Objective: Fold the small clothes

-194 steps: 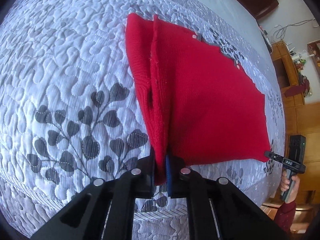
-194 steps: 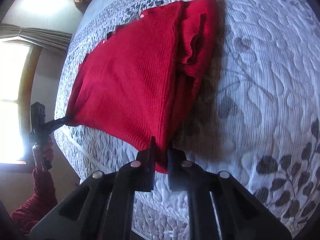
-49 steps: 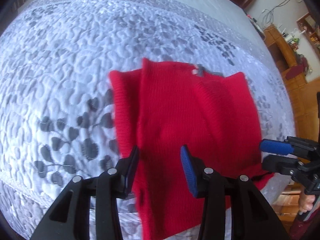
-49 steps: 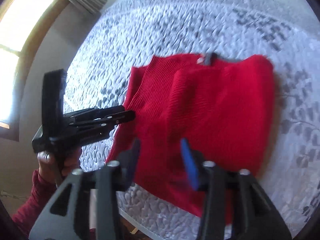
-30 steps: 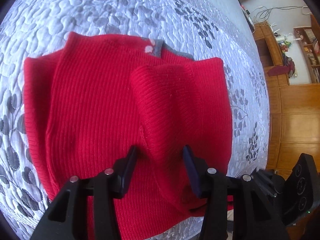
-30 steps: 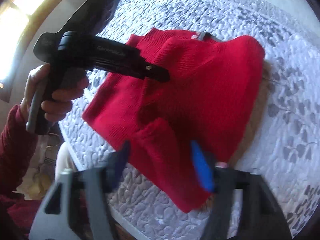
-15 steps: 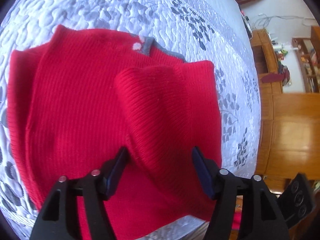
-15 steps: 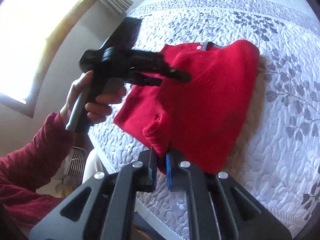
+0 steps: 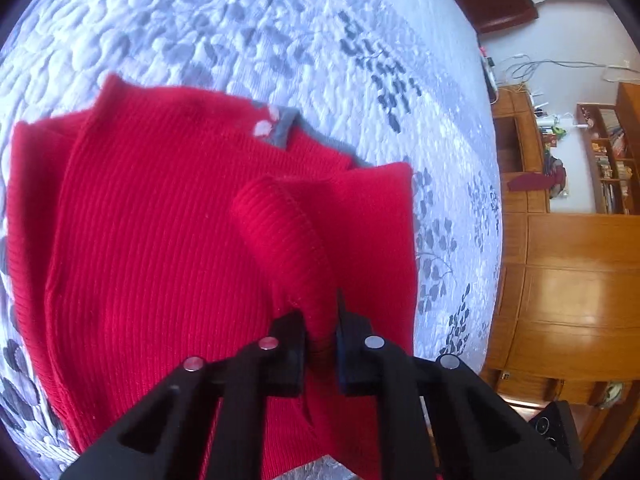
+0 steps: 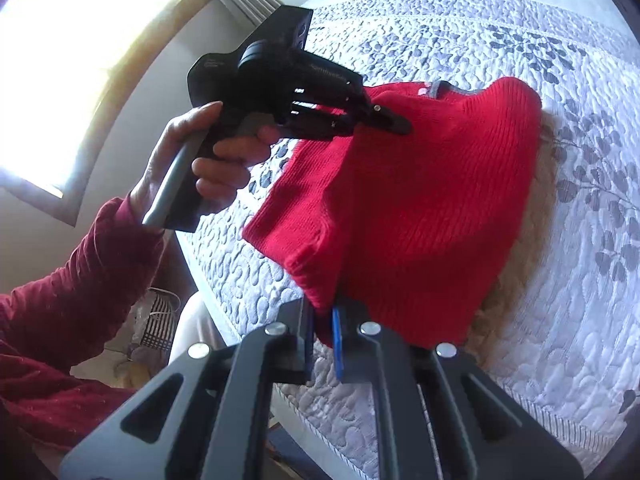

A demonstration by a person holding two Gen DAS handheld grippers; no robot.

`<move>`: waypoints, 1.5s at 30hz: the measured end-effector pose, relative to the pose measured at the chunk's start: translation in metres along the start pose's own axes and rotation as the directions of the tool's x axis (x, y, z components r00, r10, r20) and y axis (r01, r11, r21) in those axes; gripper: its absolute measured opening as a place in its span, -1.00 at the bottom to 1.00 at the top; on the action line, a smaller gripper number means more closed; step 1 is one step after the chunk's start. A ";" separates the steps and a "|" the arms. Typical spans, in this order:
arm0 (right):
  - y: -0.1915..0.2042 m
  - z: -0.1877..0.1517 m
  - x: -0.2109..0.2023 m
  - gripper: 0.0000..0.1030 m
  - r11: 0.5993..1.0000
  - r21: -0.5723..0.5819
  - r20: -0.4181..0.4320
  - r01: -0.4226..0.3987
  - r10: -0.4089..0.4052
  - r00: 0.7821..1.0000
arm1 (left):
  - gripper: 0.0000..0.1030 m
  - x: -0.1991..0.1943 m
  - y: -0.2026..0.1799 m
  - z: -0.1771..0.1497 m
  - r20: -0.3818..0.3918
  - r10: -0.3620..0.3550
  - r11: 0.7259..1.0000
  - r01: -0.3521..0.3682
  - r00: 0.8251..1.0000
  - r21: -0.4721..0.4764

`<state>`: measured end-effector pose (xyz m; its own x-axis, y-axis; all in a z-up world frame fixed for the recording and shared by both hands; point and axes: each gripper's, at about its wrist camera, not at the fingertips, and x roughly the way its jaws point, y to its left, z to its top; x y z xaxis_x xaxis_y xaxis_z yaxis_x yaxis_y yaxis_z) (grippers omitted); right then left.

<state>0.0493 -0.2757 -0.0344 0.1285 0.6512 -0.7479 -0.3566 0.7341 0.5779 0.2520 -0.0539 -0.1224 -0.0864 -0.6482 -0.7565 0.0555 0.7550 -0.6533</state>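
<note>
A small red knit sweater (image 9: 160, 260) with a grey collar lies on the quilted bed. My left gripper (image 9: 320, 332) is shut on a raised fold of the sweater's folded-in sleeve. My right gripper (image 10: 320, 320) is shut on the sweater's (image 10: 420, 200) lower corner and lifts it off the bed. In the right wrist view the left gripper (image 10: 396, 120) shows from the side, pinching the sweater near its top; a hand in a dark red sleeve holds it.
The white quilt with grey leaf print (image 9: 280, 40) spreads around the sweater. The bed's edge (image 10: 224, 312) runs close below the right gripper. Wooden cabinets (image 9: 568, 272) stand beyond the bed's right side. A bright window (image 10: 60, 80) is at the left.
Both grippers let go of the sweater, moved inward and opened. The right one then shut on the lower corner, and the left one has now shut on the sleeve fold.
</note>
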 end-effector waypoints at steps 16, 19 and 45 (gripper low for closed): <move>0.047 0.040 0.026 -0.88 0.990 -0.063 0.056 -0.125 0.128 0.990 | -0.80 -0.083 -0.011 0.016 0.189 -0.074 0.993 0.056 0.979 0.101; 0.057 0.051 0.045 -0.88 0.986 -0.081 0.040 -0.146 0.150 0.988 | -0.80 -0.102 0.001 0.016 0.225 -0.065 0.993 0.041 0.972 0.111; 0.050 0.059 0.145 -0.89 0.992 -0.019 -0.098 -0.123 0.121 0.988 | -0.80 -0.110 0.071 -0.002 0.379 0.022 0.982 -0.091 0.925 0.165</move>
<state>0.1049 -0.1333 -0.0945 -0.0068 0.7134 -0.7008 -0.3868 0.6444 0.6597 0.2632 0.0714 -0.0859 0.2982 -0.6208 -0.7251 0.2267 0.7840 -0.5779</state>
